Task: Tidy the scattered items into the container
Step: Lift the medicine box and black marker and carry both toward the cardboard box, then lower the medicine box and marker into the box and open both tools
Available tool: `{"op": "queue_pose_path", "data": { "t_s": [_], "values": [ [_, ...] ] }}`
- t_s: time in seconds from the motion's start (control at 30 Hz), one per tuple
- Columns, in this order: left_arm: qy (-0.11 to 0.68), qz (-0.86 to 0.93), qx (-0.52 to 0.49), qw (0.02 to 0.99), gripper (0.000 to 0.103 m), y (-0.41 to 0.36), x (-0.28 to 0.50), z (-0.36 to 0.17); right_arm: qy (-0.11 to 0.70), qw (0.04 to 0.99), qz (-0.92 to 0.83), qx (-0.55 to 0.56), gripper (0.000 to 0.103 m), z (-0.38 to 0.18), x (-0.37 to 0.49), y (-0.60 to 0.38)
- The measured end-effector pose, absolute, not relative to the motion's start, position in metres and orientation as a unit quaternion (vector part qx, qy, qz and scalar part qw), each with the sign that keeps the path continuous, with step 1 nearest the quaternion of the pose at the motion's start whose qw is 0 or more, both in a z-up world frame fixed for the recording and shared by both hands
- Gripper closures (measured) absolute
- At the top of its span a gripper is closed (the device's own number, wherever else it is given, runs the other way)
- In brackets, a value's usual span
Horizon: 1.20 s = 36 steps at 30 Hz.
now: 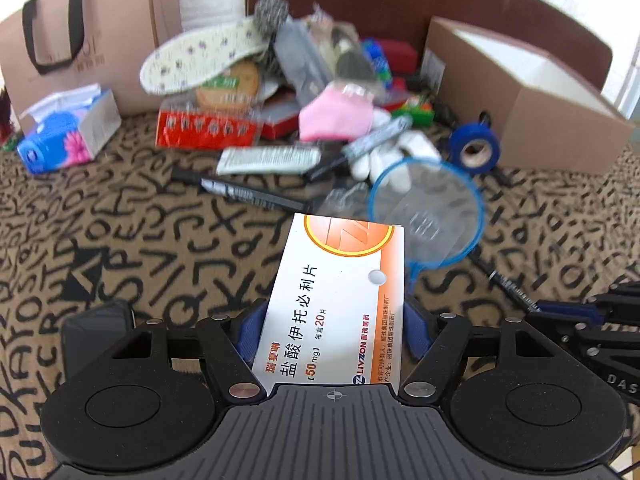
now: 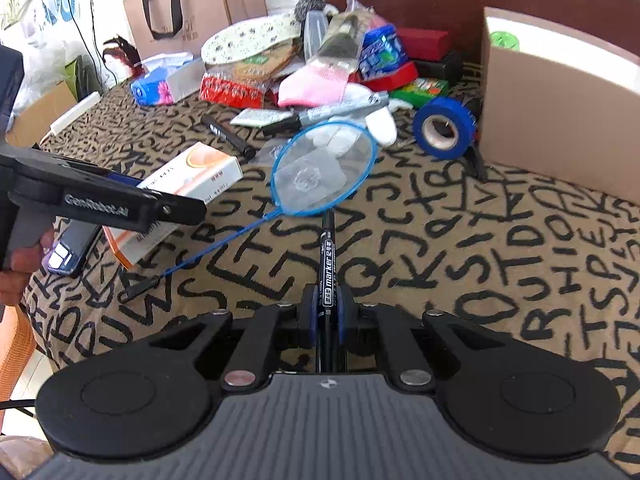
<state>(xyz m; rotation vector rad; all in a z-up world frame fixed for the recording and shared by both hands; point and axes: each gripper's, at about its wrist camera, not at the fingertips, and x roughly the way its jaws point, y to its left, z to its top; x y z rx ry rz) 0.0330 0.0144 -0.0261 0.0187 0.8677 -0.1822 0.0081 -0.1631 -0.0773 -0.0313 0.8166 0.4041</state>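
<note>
In the left wrist view, a white and orange medicine box is gripped between the blue pads of the left gripper, pointing forward. Ahead of it a blue net is seen on the cloth, and the cardboard box stands further ahead to the right.

In the right wrist view, a black marker is clamped in the right gripper, its tip toward the net. The cardboard box is placed ahead to the right, the left gripper with the medicine box to the left.
</note>
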Motion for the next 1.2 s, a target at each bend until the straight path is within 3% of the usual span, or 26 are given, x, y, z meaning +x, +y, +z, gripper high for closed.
{"op": "queue_pose_path", "data": {
  "t_s": [0.57,1.2],
  "values": [
    [0.363,-0.174,0.022,0.915,0.032,-0.052,0.042,0.020,0.334,0.930,0.155,-0.001,0.092,-0.046,0.008,-0.208],
    [0.306,-0.244,0.018,0.920,0.032,-0.177,0.132,0.080,0.218,0.973,0.068,-0.017,0.092,0.027,0.071,-0.290]
  ]
}}
